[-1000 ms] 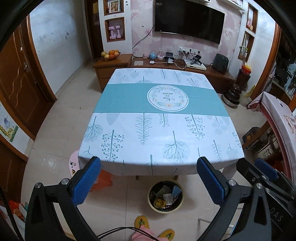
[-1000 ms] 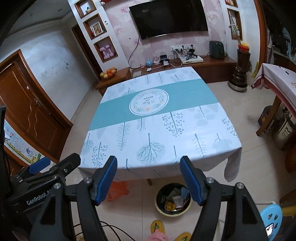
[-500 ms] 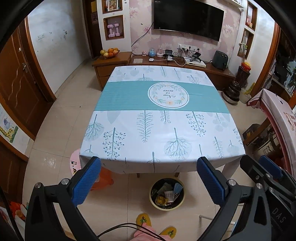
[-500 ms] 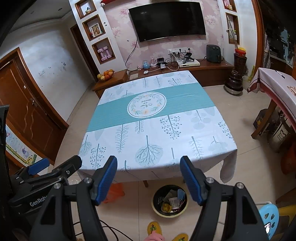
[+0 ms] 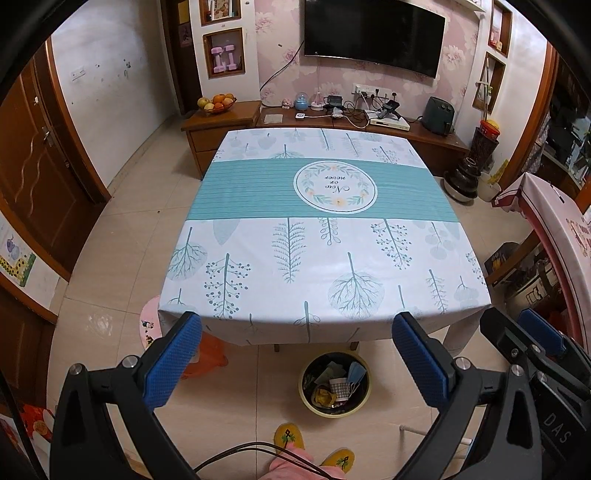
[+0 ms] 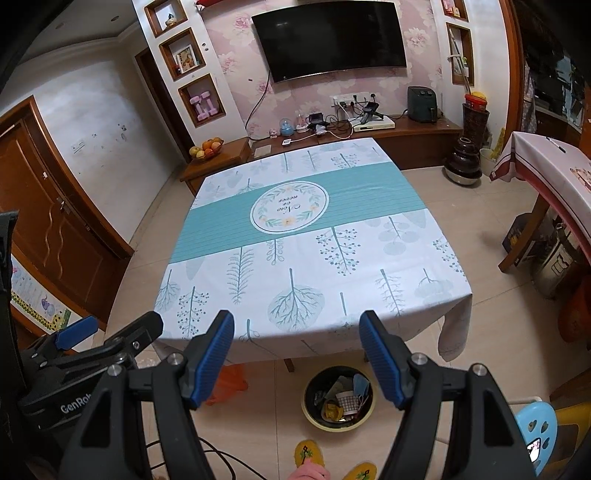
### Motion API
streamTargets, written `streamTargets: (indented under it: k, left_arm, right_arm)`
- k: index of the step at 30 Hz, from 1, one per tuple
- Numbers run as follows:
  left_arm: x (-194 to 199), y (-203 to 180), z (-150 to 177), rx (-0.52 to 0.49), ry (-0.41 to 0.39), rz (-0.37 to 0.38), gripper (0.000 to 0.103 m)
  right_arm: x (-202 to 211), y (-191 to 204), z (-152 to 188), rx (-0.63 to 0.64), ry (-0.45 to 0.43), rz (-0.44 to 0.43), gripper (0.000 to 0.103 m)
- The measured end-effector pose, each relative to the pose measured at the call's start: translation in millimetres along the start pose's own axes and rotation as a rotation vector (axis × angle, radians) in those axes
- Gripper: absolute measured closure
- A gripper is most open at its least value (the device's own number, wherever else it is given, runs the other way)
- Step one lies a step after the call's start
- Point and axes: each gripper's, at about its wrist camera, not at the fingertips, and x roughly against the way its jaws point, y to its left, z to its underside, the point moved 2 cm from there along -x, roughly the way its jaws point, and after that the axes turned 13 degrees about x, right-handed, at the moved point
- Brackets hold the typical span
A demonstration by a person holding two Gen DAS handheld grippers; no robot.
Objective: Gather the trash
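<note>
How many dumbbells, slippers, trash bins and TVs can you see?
Dumbbells: 2
Slippers: 2
Trash bin: 1
TV: 1
Total: 6

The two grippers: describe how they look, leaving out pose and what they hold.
Both the left gripper and the right gripper have black, angular frames with silver bolts, and their fingers carry blue, finely textured pads. A thin black cable trails beneath the left one. White lettering marks the left gripper's side, as the right wrist view shows.

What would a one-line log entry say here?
left gripper: open, empty | right gripper: open, empty | tablecloth: no trash | bin: holds trash
</note>
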Motion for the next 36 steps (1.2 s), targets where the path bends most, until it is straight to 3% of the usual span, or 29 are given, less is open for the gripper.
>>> streamTargets:
  k: [36]
  left_arm:
    - [-3, 7, 13, -0.019, 0.016, -0.002, 0.002]
  right_arm:
    - [-5, 6, 9, -0.029, 0.014, 0.009, 0.032]
